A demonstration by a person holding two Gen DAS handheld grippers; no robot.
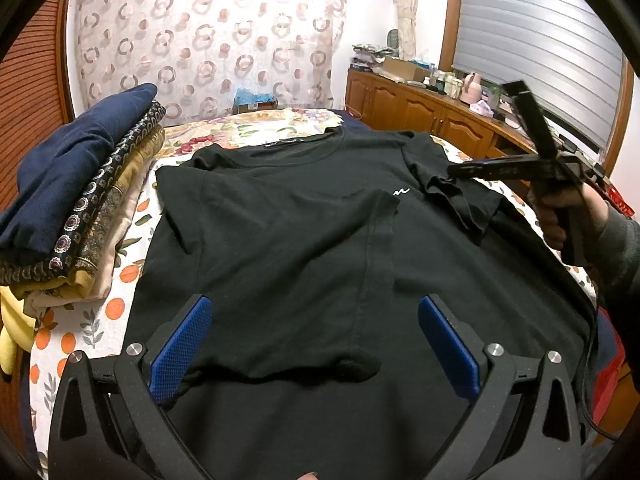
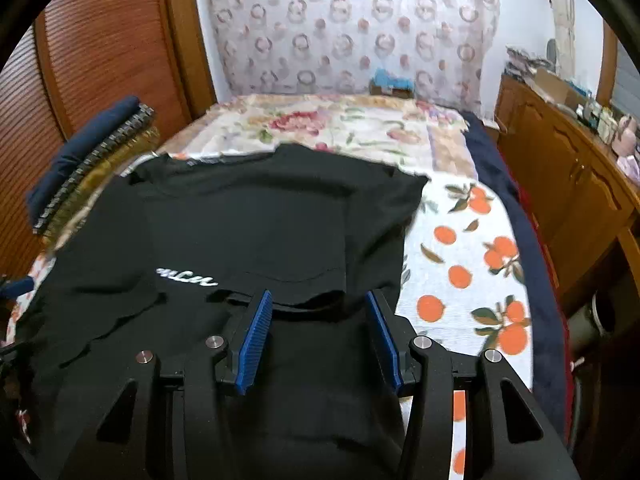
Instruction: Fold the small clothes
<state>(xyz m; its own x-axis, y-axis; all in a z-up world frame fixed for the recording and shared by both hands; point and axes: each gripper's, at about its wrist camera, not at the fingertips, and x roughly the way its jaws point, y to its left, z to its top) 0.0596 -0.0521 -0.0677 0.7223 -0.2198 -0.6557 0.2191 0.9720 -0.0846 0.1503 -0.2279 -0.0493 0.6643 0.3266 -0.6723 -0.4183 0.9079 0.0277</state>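
Left wrist: black T-shirt (image 1: 304, 240) — both sleeves folded inward.

The short-sleeved cotton T-shirt (image 1: 304, 248) is solid black, with small white script lettering (image 2: 187, 278) on the chest. The bed sheet (image 2: 464, 264) is white, printed with orange fruit and green leaves. The folded clothes stack (image 1: 76, 208) shows navy blue on top, then a dark floral-medallion border, then mustard and cream layers. The gripper pads (image 1: 182, 350) are blue, textured; frames black.
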